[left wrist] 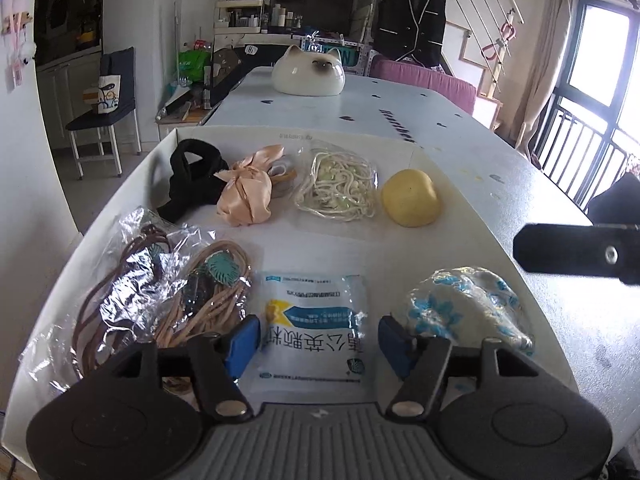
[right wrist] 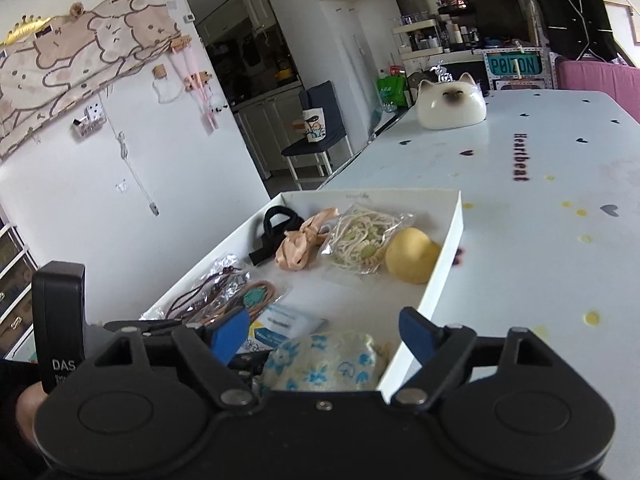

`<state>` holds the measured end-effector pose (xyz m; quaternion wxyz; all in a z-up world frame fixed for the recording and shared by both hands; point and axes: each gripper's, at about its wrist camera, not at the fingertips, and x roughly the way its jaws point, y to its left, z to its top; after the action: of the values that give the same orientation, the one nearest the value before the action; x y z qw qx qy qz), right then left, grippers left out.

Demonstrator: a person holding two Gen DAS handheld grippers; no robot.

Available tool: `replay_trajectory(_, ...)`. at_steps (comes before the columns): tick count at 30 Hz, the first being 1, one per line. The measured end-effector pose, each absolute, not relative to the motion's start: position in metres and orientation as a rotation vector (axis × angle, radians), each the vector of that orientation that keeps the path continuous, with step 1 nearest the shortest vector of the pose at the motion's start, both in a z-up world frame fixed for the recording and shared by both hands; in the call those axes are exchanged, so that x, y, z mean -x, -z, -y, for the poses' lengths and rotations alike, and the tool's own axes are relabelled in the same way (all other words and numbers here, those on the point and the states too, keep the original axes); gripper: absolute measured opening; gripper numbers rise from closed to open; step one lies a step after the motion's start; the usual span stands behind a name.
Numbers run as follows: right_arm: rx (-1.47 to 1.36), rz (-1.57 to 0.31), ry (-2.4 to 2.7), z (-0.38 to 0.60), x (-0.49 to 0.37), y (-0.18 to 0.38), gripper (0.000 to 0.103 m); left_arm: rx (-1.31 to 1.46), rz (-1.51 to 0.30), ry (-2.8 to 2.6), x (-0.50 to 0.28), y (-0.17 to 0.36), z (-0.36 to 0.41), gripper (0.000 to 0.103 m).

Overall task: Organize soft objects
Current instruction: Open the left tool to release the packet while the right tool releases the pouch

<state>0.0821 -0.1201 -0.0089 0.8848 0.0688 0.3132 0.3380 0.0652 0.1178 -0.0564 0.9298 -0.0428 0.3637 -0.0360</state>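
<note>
Both grippers hover over the white tray, nothing held. Left gripper has fingers spread, straddling the white sachet at 6 o'clock of the tray, pads not touching it. Right gripper also spread, with the blue-flower pouch lying under the gap at the tray's 5 o'clock corner. Cords in plastic sit at 8, black band at 11, peach bow and bagged cream cord around 12, yellow sponge at 2. Everything seems already in the tray, so this looks like late-stage release or tidying. Next move likely calls for lifting clear, or closing on a piece to reposition it.
</note>
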Motion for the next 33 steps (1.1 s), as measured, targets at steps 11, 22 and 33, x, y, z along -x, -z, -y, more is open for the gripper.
replay_trajectory(11,-0.134,-0.670,-0.726,0.119,-0.080,0.008,0.047,0.090,-0.660,0.107,-0.051,0.027,-0.122,0.067)
replay_trajectory(22,0.124,-0.738,-0.749,0.075,-0.065,0.030,0.045,0.090,-0.634,0.095,-0.046,0.015,-0.124,0.068)
replay_trajectory(33,0.323,-0.647,-0.624,0.060,-0.077,0.035,0.044,0.099,-0.644,0.070,-0.040,0.019,-0.130,0.069)
